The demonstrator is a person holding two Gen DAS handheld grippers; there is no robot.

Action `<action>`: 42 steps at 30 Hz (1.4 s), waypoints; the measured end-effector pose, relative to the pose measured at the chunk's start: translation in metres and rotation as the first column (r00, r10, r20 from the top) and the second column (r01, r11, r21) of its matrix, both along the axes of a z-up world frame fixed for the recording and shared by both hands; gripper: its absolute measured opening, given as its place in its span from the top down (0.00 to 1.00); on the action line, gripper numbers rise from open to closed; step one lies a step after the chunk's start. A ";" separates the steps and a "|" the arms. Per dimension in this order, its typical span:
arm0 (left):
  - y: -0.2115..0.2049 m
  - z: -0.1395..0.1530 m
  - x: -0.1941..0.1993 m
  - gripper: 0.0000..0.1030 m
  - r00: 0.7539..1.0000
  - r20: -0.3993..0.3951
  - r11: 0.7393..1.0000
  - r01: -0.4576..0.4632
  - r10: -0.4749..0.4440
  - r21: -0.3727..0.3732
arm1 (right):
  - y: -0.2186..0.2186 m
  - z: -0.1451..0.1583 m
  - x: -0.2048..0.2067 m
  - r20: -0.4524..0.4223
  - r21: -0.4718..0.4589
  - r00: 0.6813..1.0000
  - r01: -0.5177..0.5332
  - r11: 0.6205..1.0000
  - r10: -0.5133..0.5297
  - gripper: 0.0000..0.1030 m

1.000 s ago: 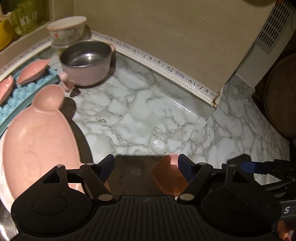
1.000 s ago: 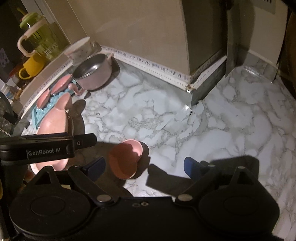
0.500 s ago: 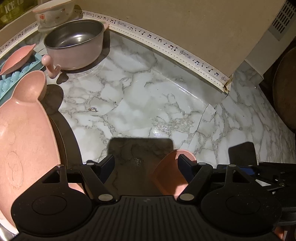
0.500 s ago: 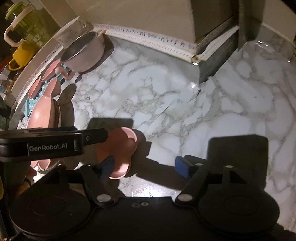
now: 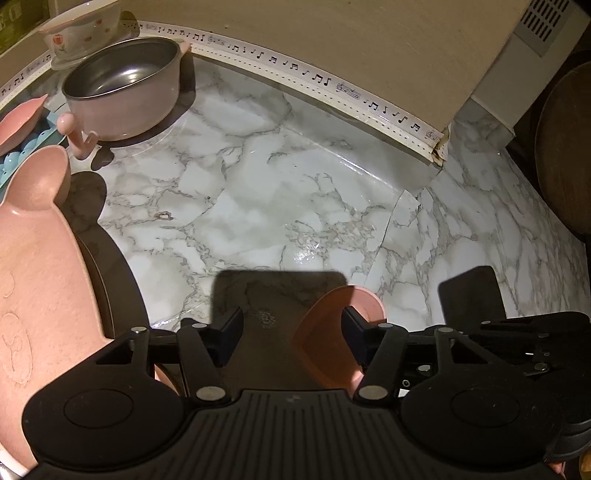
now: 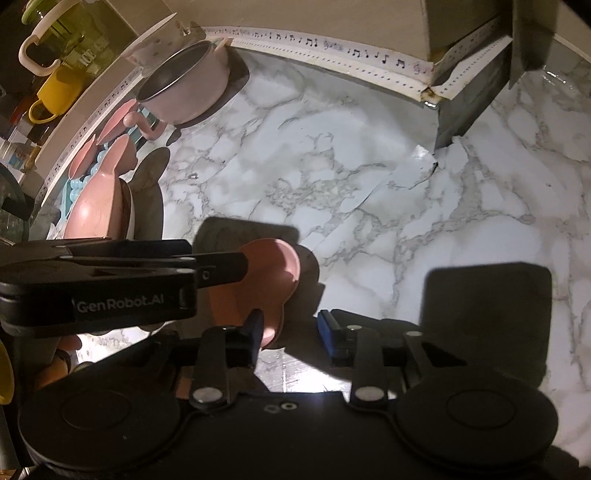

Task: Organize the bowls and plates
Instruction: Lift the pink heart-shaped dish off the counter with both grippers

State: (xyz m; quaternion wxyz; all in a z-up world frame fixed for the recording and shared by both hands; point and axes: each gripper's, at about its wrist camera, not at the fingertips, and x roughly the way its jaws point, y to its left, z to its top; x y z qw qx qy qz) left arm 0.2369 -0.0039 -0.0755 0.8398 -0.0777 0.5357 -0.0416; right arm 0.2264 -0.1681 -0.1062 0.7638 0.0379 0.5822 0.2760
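A small pink dish (image 5: pixel 328 332) lies tilted on the marble counter (image 5: pixel 258 192), low in both views. My left gripper (image 5: pixel 291 332) is closing; its right finger (image 5: pixel 352 328) is against the dish's inside, while the left finger stands apart from it. In the right wrist view the dish (image 6: pixel 258 280) has its near rim between the jaws of my right gripper (image 6: pixel 291 332), which is also closing. Its left finger (image 6: pixel 255 330) touches the rim and the blue pad stands clear. The left gripper's body (image 6: pixel 129 280) reaches the dish from the left.
A large pink bear-shaped plate (image 5: pixel 40 266) stands at the left on a blue rack (image 5: pixel 14 162). Behind it are a pink pot (image 5: pixel 122 88) and a flowered bowl (image 5: pixel 81 26). A beige wall with music-note trim (image 5: pixel 332 81) borders the counter. Yellow mugs (image 6: pixel 55 92) sit on a shelf.
Both grippers have sunk toward the counter and their jaws have narrowed. The right gripper's jaws now straddle the small dish's near rim; before, the dish lay ahead of them.
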 end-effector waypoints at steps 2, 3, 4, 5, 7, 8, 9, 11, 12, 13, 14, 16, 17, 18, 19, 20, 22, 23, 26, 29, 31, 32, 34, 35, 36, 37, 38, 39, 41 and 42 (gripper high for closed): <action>0.000 0.000 0.000 0.43 1.000 0.000 1.000 0.007 -0.007 -0.009 | 0.001 0.000 -0.001 -0.001 0.002 1.000 -0.003 1.000 0.003 0.75; 0.000 0.000 0.001 0.43 1.000 0.000 1.000 0.010 -0.010 -0.007 | 0.002 -0.001 -0.001 0.000 0.002 1.000 -0.003 1.000 0.003 0.76; 0.000 0.000 0.001 0.43 1.000 0.001 1.000 0.012 -0.012 -0.006 | 0.002 -0.001 -0.001 0.001 0.002 1.000 -0.003 1.000 0.003 0.76; 0.000 0.000 0.001 0.43 1.000 0.002 1.000 0.013 -0.013 -0.005 | 0.002 0.000 -0.001 0.001 0.001 1.000 -0.004 1.000 0.004 0.78; 0.000 0.000 0.002 0.43 1.000 0.003 1.000 0.013 -0.013 -0.001 | 0.002 0.000 -0.001 0.001 0.002 1.000 -0.004 1.000 0.004 0.78; -0.001 0.000 0.002 0.43 1.000 0.003 1.000 0.015 -0.015 0.001 | 0.003 0.000 -0.002 0.000 0.002 1.000 -0.004 1.000 0.004 0.80; -0.001 -0.001 0.002 0.43 1.000 0.003 1.000 0.018 -0.018 0.001 | 0.003 0.000 -0.002 0.001 0.003 1.000 -0.006 1.000 0.006 0.81; 0.000 -0.002 0.002 0.43 1.000 0.005 1.000 0.022 -0.022 -0.002 | 0.005 0.000 -0.003 0.002 0.003 1.000 -0.008 1.000 0.008 0.81; 0.000 -0.002 0.002 0.43 1.000 0.007 1.000 0.022 -0.022 -0.002 | 0.006 0.000 -0.002 0.002 0.003 1.000 -0.010 1.000 0.010 0.82; 0.000 -0.002 0.002 0.43 1.000 0.010 1.000 0.020 -0.020 0.002 | 0.007 0.000 -0.003 0.003 0.002 1.000 -0.011 1.000 0.011 0.83; -0.001 -0.002 0.001 0.43 1.000 0.012 1.000 0.018 -0.019 0.009 | 0.007 0.000 -0.003 0.004 0.001 1.000 -0.010 1.000 0.010 0.84; -0.004 -0.001 0.001 0.45 1.000 0.018 1.000 0.021 -0.021 0.018 | 0.008 0.000 -0.002 0.005 0.000 1.000 -0.006 1.000 0.006 0.85; -0.004 0.000 0.000 0.52 1.000 0.019 1.000 0.021 -0.021 0.016 | 0.008 0.000 -0.002 0.005 0.000 1.000 -0.005 1.000 0.005 0.88; -0.004 0.001 0.000 0.57 1.000 0.018 1.000 0.021 -0.021 0.013 | 0.009 0.000 -0.002 0.007 0.002 1.000 -0.006 1.000 0.006 0.90; -0.003 0.001 0.001 0.60 1.000 0.019 1.000 0.025 -0.025 0.007 | 0.009 0.000 -0.002 0.009 0.001 1.000 -0.008 1.000 0.008 0.90; -0.002 0.001 0.001 0.64 0.999 0.016 1.000 0.028 -0.028 -0.005 | 0.010 0.000 -0.003 0.012 0.000 1.000 -0.010 1.000 0.010 0.92; -0.003 -0.001 0.002 0.68 0.999 0.002 0.999 0.035 -0.035 -0.013 | 0.011 0.000 -0.003 0.021 -0.008 1.000 -0.012 1.000 0.012 0.93; -0.004 -0.003 0.002 0.68 0.999 -0.004 0.999 0.040 -0.040 -0.010 | 0.011 0.000 -0.002 0.023 -0.009 1.000 -0.014 1.000 0.014 0.95; -0.005 -0.008 0.003 0.76 0.999 -0.020 0.999 0.044 -0.045 -0.024 | 0.010 -0.001 -0.001 0.027 -0.010 1.000 -0.016 1.000 0.017 0.97; -0.005 -0.011 0.002 0.79 0.999 -0.024 0.999 0.041 -0.042 -0.032 | 0.009 -0.002 -0.001 0.030 -0.011 0.999 -0.020 1.000 0.020 0.97; -0.005 -0.011 0.001 0.82 0.999 -0.025 0.999 0.035 -0.036 -0.030 | 0.010 -0.002 -0.001 0.031 -0.012 0.999 -0.020 1.000 0.021 0.97; -0.004 -0.012 0.001 0.84 0.999 -0.025 0.999 0.032 -0.033 -0.033 | 0.009 -0.002 -0.001 0.032 -0.014 0.999 -0.020 1.000 0.020 0.97; -0.003 -0.012 0.000 0.87 0.999 -0.026 0.999 0.026 -0.027 -0.039 | 0.009 -0.002 0.000 0.037 -0.019 0.999 -0.016 1.000 0.017 0.98; -0.003 -0.011 -0.001 0.87 0.999 -0.024 0.999 0.026 -0.027 -0.042 | 0.008 -0.001 -0.001 0.040 -0.020 0.999 -0.014 1.000 0.015 0.98; -0.004 -0.010 -0.002 0.87 0.999 -0.021 0.999 0.027 -0.028 -0.042 | 0.007 -0.001 -0.001 0.043 -0.020 0.999 -0.013 1.000 0.013 0.98; -0.004 -0.009 -0.002 0.87 0.999 -0.018 0.999 0.027 -0.027 -0.040 | 0.006 0.001 -0.001 0.045 -0.020 0.999 -0.013 1.000 0.014 0.98; -0.005 -0.007 -0.003 0.87 1.000 -0.014 0.999 0.027 -0.027 -0.039 | 0.006 0.002 -0.002 0.050 -0.019 0.999 -0.014 1.000 0.015 0.98; -0.005 -0.005 -0.004 0.87 1.000 -0.009 0.999 0.025 -0.026 -0.039 | 0.005 0.005 -0.002 0.055 -0.020 0.998 -0.016 1.000 0.017 0.98; -0.006 0.000 -0.007 0.87 1.000 0.006 0.999 0.028 -0.028 -0.042 | 0.004 0.011 -0.004 0.065 -0.018 0.998 -0.019 1.000 0.021 0.98; -0.006 0.004 -0.009 0.87 1.000 0.014 0.999 0.027 -0.027 -0.045 | 0.004 0.015 -0.004 0.071 -0.017 0.997 -0.022 1.000 0.023 0.98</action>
